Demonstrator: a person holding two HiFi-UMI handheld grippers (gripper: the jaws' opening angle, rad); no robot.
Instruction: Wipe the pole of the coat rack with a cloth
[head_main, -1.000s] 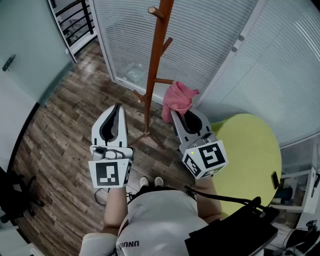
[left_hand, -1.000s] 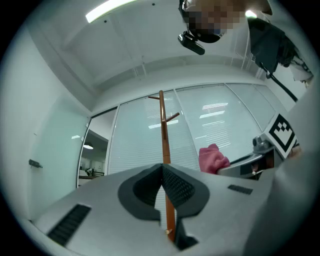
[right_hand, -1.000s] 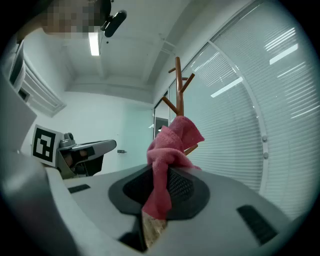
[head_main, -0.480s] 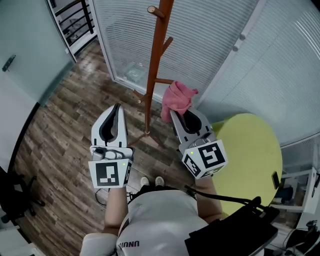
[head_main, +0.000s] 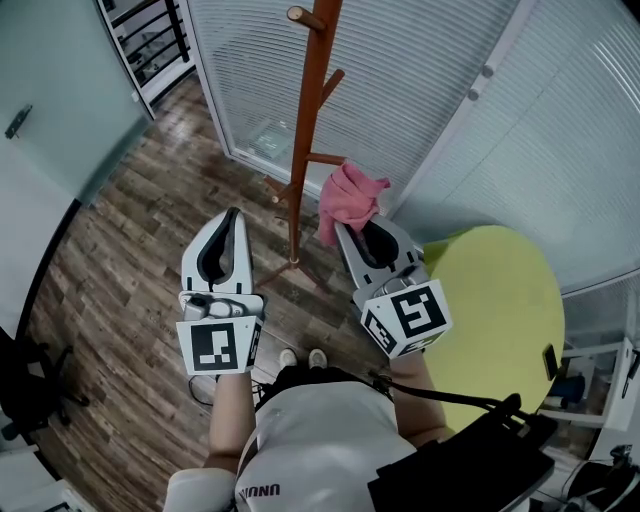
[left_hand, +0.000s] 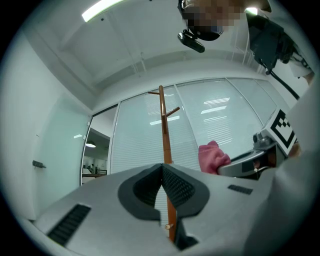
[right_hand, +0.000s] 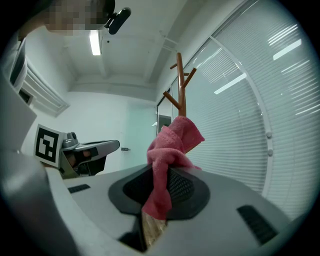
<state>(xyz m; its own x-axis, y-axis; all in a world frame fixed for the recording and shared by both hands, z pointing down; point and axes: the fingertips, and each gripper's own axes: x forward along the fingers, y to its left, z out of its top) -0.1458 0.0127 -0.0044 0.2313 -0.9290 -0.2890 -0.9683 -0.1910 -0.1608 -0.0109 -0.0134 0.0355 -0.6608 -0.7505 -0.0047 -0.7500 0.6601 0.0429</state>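
A brown wooden coat rack with a tall pole (head_main: 307, 130) and short pegs stands on the wood floor ahead of me. My right gripper (head_main: 345, 226) is shut on a pink cloth (head_main: 347, 197), which sits just right of the pole at the height of a side peg; I cannot tell if it touches. In the right gripper view the cloth (right_hand: 170, 150) hangs bunched from the shut jaws of the right gripper (right_hand: 161, 172), hiding the lower pole (right_hand: 181, 87). My left gripper (head_main: 235, 215) is shut and empty, left of the pole. In the left gripper view the pole (left_hand: 165, 135) rises behind the left gripper (left_hand: 162, 167).
Frosted glass partitions with blinds (head_main: 420, 80) stand right behind the rack. A round yellow-green table (head_main: 500, 320) is at my right. A door opening (head_main: 150, 45) lies at the far left, and a black chair (head_main: 25, 390) sits at the left edge.
My right gripper with the pink cloth has shifted a little left, closer to the pole. The left gripper has stayed put.
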